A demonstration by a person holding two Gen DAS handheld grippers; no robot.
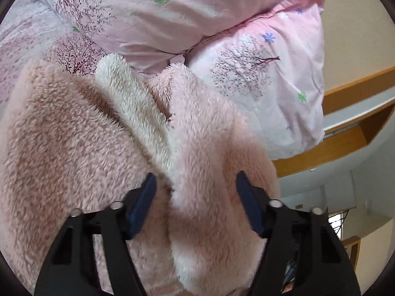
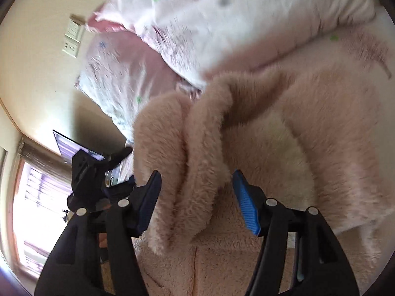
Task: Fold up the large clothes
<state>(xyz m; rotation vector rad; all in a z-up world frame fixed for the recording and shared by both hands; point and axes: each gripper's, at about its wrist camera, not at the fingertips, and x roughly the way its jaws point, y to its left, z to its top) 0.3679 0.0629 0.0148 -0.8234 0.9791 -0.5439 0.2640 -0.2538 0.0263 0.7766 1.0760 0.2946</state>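
1. A fluffy pink fleece garment (image 1: 74,148) lies bunched on a bed, against two pink pillows (image 1: 259,79) printed with bare trees and small flowers.
2. A cream-white plush strip (image 1: 133,108) runs along the garment's folds in the left wrist view, between two pink ridges.
3. The left gripper (image 1: 196,187) has its jaws parted; a raised pink fold of the garment stands between its blue pads (image 1: 144,202). The right pad sits close against the fleece, the left pad stands apart from it, so the fold is not clamped.
4. The right gripper (image 2: 196,185) also stands released, its blue pads (image 2: 246,204) on either side of a thick hanging fold of the garment (image 2: 205,172) without pressing it.
5. In the right wrist view the left gripper (image 2: 98,180) shows at the garment's left edge, blurred, near a bright window (image 2: 37,197).
6. A switch plate (image 2: 71,35) sits on the beige wall beyond the pillows.
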